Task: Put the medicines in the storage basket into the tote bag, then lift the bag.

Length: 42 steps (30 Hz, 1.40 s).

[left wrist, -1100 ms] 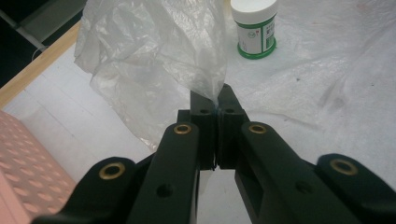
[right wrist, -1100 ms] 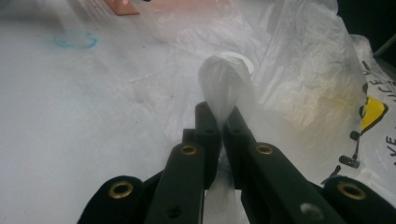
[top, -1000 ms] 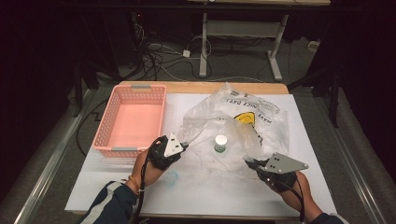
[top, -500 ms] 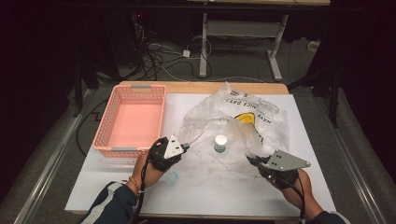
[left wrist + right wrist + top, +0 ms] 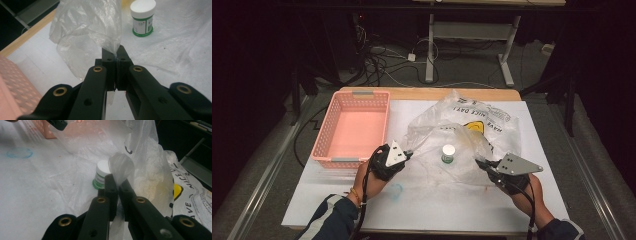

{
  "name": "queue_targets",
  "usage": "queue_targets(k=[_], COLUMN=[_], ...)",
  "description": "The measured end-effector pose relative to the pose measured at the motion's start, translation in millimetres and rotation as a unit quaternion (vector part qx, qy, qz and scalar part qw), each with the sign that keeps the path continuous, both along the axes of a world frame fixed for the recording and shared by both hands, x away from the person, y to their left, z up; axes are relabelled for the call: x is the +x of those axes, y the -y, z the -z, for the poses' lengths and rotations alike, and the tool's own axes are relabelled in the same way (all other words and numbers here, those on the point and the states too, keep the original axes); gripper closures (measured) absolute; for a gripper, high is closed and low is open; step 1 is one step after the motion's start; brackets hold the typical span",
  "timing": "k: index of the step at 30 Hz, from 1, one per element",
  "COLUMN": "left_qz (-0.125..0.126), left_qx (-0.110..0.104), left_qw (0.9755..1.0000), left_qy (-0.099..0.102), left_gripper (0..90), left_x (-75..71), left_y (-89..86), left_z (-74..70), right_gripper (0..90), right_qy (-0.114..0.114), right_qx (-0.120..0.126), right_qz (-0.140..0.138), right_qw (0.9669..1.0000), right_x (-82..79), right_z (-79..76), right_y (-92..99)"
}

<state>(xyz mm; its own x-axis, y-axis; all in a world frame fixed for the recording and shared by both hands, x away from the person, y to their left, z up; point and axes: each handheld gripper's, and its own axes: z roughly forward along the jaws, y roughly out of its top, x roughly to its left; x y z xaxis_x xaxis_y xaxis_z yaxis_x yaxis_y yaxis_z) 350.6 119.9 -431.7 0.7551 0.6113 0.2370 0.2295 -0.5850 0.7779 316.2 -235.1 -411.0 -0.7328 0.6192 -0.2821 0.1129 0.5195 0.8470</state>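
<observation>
Left gripper (image 5: pixel 404 156): lower left of centre in the high view; black jaws clamped tight on a pinch of thin film, seen close in the left gripper view (image 5: pixel 116 53).
Right gripper (image 5: pixel 479 163): lower right of centre in the high view; jaws pressed together on a folded tab of the same film (image 5: pixel 116 183).
Plastic bag (image 5: pixel 462 135): centre of the table, held at its near left and right edges; clear, crinkled, glossy, with black print and a yellow patch on its far half.
Jar (image 5: pixel 448 153): centre of the high view, between the two grippers; small, round, upright, white lid, green base band. Whether it stands inside the bag or on top of it I cannot tell.
Table (image 5: pixel 427 210): flat white top, wooden edge along the far side.
Basket (image 5: pixel 353 127): upper left of the table; pink plastic, rectangular, perforated walls.
Left gripper view adds: the jar's label (image 5: pixel 143 24), green on white, too small to read.
Right gripper view adds: a blue ring mark (image 5: pixel 19 152) on the table at upper left; the left gripper's tip (image 5: pixel 57 123) at the top edge.
</observation>
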Motion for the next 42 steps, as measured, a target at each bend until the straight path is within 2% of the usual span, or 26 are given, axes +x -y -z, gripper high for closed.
queue_targets(k=[5,17,20,23,27,32,38,42], left_qz=[-0.005,-0.006,-0.009,-0.011,-0.015,-0.01,0.005,0.011], left_qx=[-0.001,0.001,-0.003,-0.007,-0.016,-0.014,-0.017,-0.018], left_qw=[0.9999,0.9999,0.9999,0.9998,0.9995,0.9994,0.9992,0.9987], left_qy=[0.013,0.009,0.011,0.017,0.021,0.029,0.037,0.046], left_gripper=[86.2,86.2,86.2,86.2,86.3,86.2,86.1,86.0], left_x=[-3.5,-3.3,-3.8,-6.4,-6.3,3.3,17.1,25.3], left_y=[-4.4,-5.6,-6.0,-9.8,-15.4,-12.6,3.5,13.0], left_z=[-3.4,-5.6,-10.2,-17.0,-26.5,-43.3,-63.8,-70.4], right_gripper=[89.5,89.6,89.6,89.6,89.6,89.6,89.6,89.6], right_qy=[0.007,0.015,0.021,0.023,0.038,0.051,0.058,0.057], right_qx=[0.006,0.008,0.01,0.024,0.032,0.037,0.044,0.046], right_qz=[0.003,0.007,0.007,0.008,0.006,0.016,0.033,0.042], right_qw=[1.0,0.9998,0.9997,0.9994,0.9988,0.9979,0.9968,0.9964], right_x=[-1.5,0.9,2.4,3.5,5.1,14.4,34.9,51.0], right_z=[-4.6,-8.8,-12.0,-18.9,-28.9,-40.8,-52.9,-55.1], right_y=[1.8,3.7,4.4,6.6,7.5,8.8,12.9,12.3])
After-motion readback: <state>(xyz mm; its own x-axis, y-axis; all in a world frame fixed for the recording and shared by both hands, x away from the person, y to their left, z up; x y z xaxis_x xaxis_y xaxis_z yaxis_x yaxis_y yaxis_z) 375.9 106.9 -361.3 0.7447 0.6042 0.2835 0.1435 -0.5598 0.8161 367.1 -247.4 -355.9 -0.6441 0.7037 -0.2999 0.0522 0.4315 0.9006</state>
